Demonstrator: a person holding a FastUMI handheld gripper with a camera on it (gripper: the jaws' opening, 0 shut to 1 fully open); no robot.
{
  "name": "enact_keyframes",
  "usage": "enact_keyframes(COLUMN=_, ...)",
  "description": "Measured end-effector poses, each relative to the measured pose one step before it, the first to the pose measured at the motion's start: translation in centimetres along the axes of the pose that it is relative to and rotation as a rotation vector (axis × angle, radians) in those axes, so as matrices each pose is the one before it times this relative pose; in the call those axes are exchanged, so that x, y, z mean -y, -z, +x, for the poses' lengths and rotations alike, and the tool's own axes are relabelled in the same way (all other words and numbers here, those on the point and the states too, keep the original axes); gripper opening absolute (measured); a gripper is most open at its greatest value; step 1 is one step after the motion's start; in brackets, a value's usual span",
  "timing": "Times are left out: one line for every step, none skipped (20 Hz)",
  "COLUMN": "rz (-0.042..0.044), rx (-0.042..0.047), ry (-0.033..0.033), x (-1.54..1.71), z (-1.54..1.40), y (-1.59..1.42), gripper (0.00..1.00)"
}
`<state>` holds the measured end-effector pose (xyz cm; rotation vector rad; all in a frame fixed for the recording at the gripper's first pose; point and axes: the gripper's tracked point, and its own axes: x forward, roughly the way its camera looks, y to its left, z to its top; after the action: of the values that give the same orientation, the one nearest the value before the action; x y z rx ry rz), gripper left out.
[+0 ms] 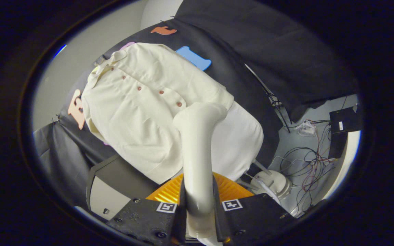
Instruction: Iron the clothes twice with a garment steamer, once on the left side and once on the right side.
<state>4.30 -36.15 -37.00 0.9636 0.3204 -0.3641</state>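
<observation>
A cream button-up shirt [139, 112] hangs tilted against the black booth wall, over a white padded board [243, 140]. Small reddish buttons run down its front. My gripper [198, 205] is shut on the white handle of the garment steamer [197, 153], which rises between the fingers. The steamer's head bends toward the shirt's lower front, near the lowest button; I cannot tell whether it touches the cloth. The fingers press on both sides of the handle low down.
An orange ribbed part [227, 189] sits just behind the fingers. A white steamer base [274, 182] stands on the floor to the right, with loose wires [308, 164] and a black box [345, 119] beyond. A dark-edged panel [115, 184] lies below the shirt.
</observation>
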Motion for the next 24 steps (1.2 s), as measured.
enact_keyframes(rz=-0.01795, rx=0.01341, ry=-0.0192, x=-1.771, z=-1.22, y=0.257, gripper=0.34)
enact_keyframes(rz=-0.02221, rx=0.0187, ry=-0.0169, x=-1.625, z=-0.946, y=0.0, gripper=0.34)
enact_keyframes(rz=-0.02864, rx=0.01258, ry=-0.02051, x=-1.933, z=-1.06, y=0.096, gripper=0.33)
enact_keyframes(rz=-0.02893, rx=0.01248, ry=-0.02103, x=-2.126, z=-0.81, y=0.083, gripper=0.33)
enact_keyframes(rz=-0.02766, rx=0.0077, ry=-0.02361, x=-2.371, z=-0.731, y=-0.02, gripper=0.34)
enact_keyframes(rz=-0.03296, rx=0.00713, ry=-0.03209, x=-2.418, z=-0.771, y=-0.011, gripper=0.33)
enact_keyframes(rz=-0.0349, rx=0.00527, ry=-0.03761, x=-2.683, z=-0.64, y=0.031, gripper=0.33)
enact_keyframes(rz=-0.04102, rx=-0.00789, ry=-0.03144, x=-2.751, z=-0.433, y=0.292, gripper=0.33)
enact_keyframes(rz=-0.0431, rx=-0.00098, ry=-0.02721, x=-2.538, z=-0.448, y=0.157, gripper=0.33)
enact_keyframes(rz=-0.04238, rx=-0.00767, ry=-0.02877, x=-1.698, z=-0.778, y=0.205, gripper=0.33)
enact_keyframes(rz=-0.02243, rx=0.00066, ry=-0.03562, x=-2.54, z=-0.354, y=0.06, gripper=0.33)
enact_keyframes(rz=-0.00549, rx=-0.00246, ry=-0.03665, x=-2.473, z=-0.446, y=-0.029, gripper=0.33)
enact_keyframes(rz=0.00658, rx=-0.00167, ry=-0.03349, x=-2.399, z=-0.257, y=0.057, gripper=0.33)
enact_keyframes(rz=-0.00431, rx=-0.0061, ry=-0.02564, x=-2.189, z=-0.246, y=0.167, gripper=0.33)
enact_keyframes(rz=-0.01967, rx=0.00357, ry=-0.0214, x=-2.021, z=-0.272, y=-0.033, gripper=0.33)
enact_keyframes(rz=-0.02756, rx=-0.00648, ry=-0.02053, x=-1.869, z=-0.401, y=0.043, gripper=0.33)
enact_keyframes(rz=-0.01722, rx=-0.002, ry=-0.01292, x=-1.719, z=-0.277, y=0.027, gripper=0.33)
enact_keyframes(rz=-0.01457, rx=-0.00359, ry=-0.0096, x=-1.424, z=-0.445, y=0.087, gripper=0.33)
enact_keyframes(rz=-0.00948, rx=0.00675, ry=-0.01724, x=-1.642, z=-0.367, y=-0.09, gripper=0.33)
enact_keyframes(rz=-0.01443, rx=0.00413, ry=-0.01216, x=-1.553, z=-0.501, y=0.039, gripper=0.33)
enact_keyframes(rz=-0.02101, rx=0.01769, ry=0.00181, x=-1.291, z=-0.603, y=-0.238, gripper=0.33)
enact_keyframes(rz=-0.02624, rx=0.03046, ry=0.00539, x=-1.092, z=-0.544, y=-0.475, gripper=0.33)
enact_keyframes(rz=-0.03163, rx=0.0097, ry=0.0042, x=-0.987, z=-0.553, y=-0.038, gripper=0.33)
enact_keyframes(rz=-0.03432, rx=0.01284, ry=-0.00164, x=-1.159, z=-0.532, y=-0.15, gripper=0.33)
